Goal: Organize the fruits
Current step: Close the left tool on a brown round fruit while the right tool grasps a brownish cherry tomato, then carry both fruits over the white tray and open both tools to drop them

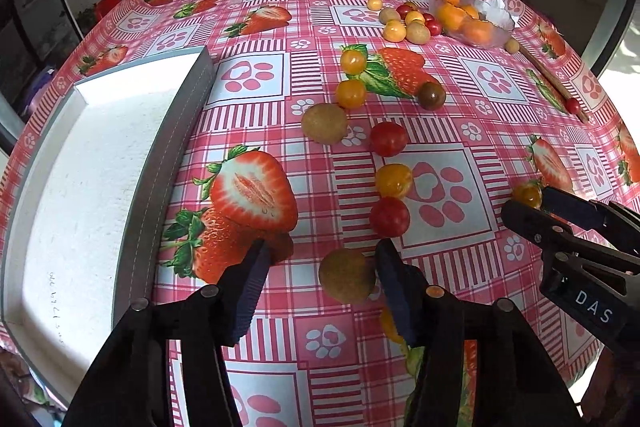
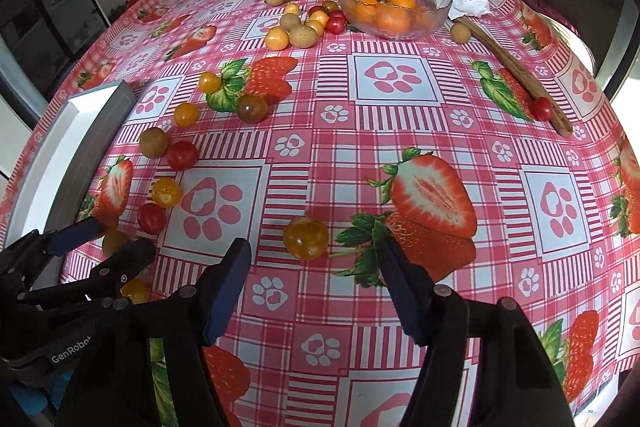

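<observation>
Small fruits lie scattered on a strawberry-print tablecloth. My left gripper [image 1: 320, 259] is open, its fingers either side of a brown longan [image 1: 347, 275] that rests on the table. My right gripper [image 2: 316, 255] is open, with a yellow-orange tomato [image 2: 306, 237] just ahead between its fingertips. It also shows in the left wrist view [image 1: 527, 195]. Red tomatoes [image 1: 389, 217] and a yellow one [image 1: 393, 180] lie beyond the longan. A glass bowl [image 2: 438, 11] holds oranges [image 2: 394, 19] at the far side.
A white tray with a grey rim [image 1: 176, 155] lies at the left. A cluster of small fruits [image 2: 304, 25] sits beside the bowl. A wooden stick [image 2: 516, 71] with a red tomato [image 2: 542, 109] and a white tissue [image 2: 466, 1] lie at the right.
</observation>
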